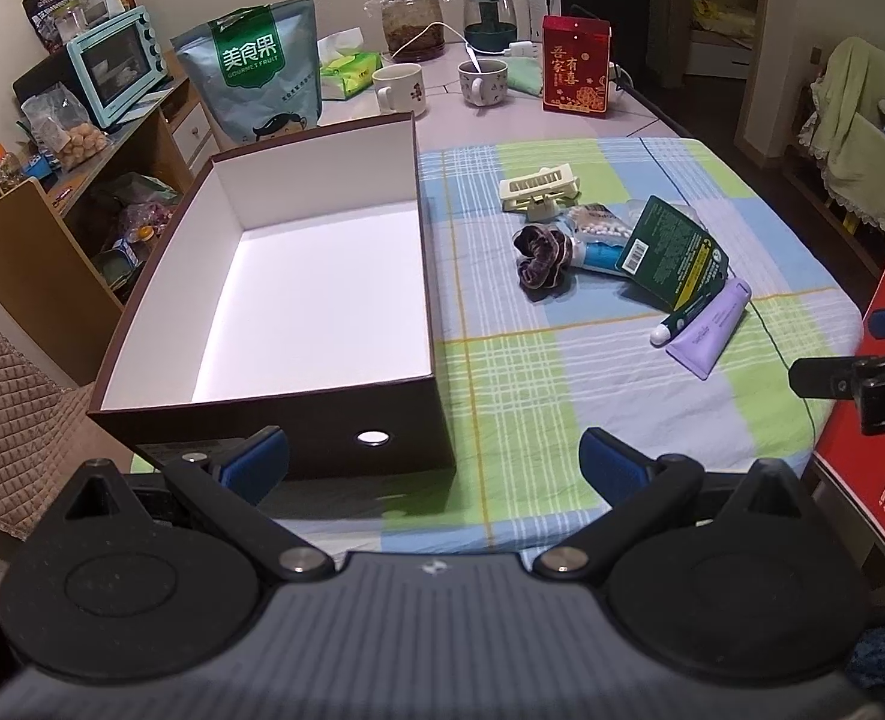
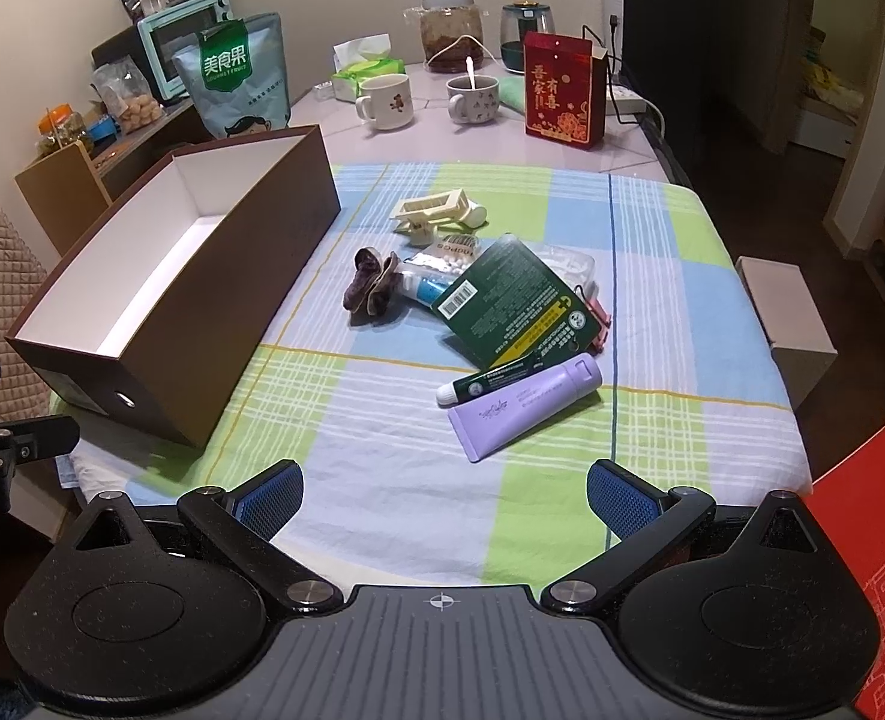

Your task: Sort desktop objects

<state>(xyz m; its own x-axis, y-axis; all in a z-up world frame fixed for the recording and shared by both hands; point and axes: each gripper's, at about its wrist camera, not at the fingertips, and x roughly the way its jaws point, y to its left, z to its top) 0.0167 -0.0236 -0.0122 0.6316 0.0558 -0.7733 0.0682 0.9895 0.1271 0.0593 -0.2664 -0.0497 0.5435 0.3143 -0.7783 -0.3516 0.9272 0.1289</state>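
A brown box (image 1: 274, 420) (image 2: 214, 300) with a white, empty inside stands on the left of the plaid cloth. Right of it lies a pile: a cream hair clip (image 1: 539, 186) (image 2: 436, 210), a dark purple scrunchie (image 1: 541, 261) (image 2: 370, 288), a bag of white beads (image 1: 601, 225) (image 2: 442, 258), a dark green packet (image 1: 673, 252) (image 2: 514, 300), a small green tube (image 1: 685, 318) (image 2: 490, 378) and a lilac tube (image 1: 712, 330) (image 2: 523, 405). My left gripper (image 1: 433, 462) is open at the box's near corner. My right gripper (image 2: 445, 495) is open over the near cloth, short of the lilac tube.
Two mugs (image 2: 385, 99) (image 2: 472, 97), a red gift box (image 2: 562, 90), a snack bag (image 2: 235, 78), tissues (image 2: 364, 69) and jars stand at the table's back. A red carton (image 1: 874, 450) is at the right edge. A shelf with a small oven (image 1: 118, 63) lies left.
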